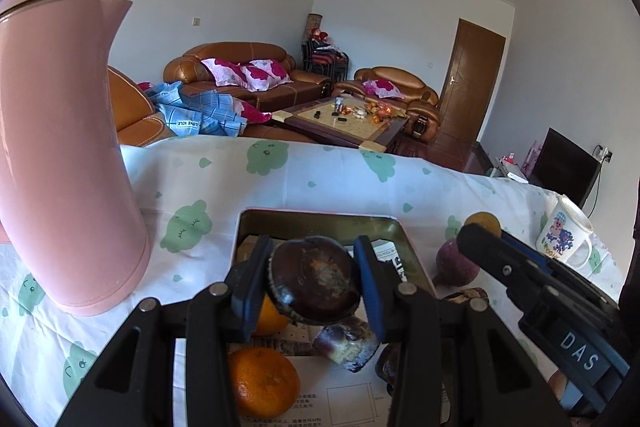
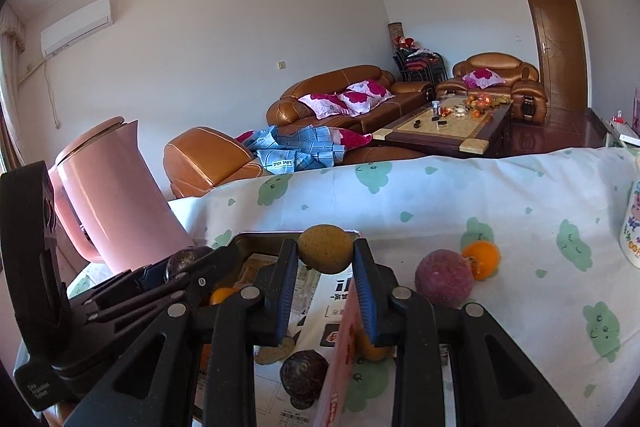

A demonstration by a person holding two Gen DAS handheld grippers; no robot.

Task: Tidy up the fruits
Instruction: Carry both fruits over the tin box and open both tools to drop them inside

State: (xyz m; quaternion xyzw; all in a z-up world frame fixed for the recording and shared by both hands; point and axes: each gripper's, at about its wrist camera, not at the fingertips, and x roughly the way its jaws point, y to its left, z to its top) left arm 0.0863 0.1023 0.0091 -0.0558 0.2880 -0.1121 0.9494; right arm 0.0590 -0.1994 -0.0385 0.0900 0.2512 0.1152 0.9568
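My left gripper [image 1: 314, 281] is shut on a dark brown round fruit [image 1: 314, 281] and holds it above the open metal tin [image 1: 320, 217]. The tin holds an orange [image 1: 262, 385] and a brown chunk [image 1: 346, 345]. My right gripper [image 2: 326, 255] is shut on a yellow-brown round fruit [image 2: 326, 249] over the tin's [image 2: 256, 237] right part. A dark round fruit [image 2: 302, 377] and an orange [image 2: 222, 295] lie in the tin. On the cloth to the right lie a purple fruit [image 2: 444, 283] and an orange [image 2: 482, 259]. The left gripper shows at left in the right wrist view [image 2: 182, 263].
A tall pink kettle [image 1: 60, 155] stands left of the tin on the white tablecloth with green prints [image 1: 320, 171]. A cartoon mug [image 1: 566, 233] stands at the right. The tin's pink lid [image 2: 340, 359] stands on edge beside it. Sofas and a coffee table lie beyond.
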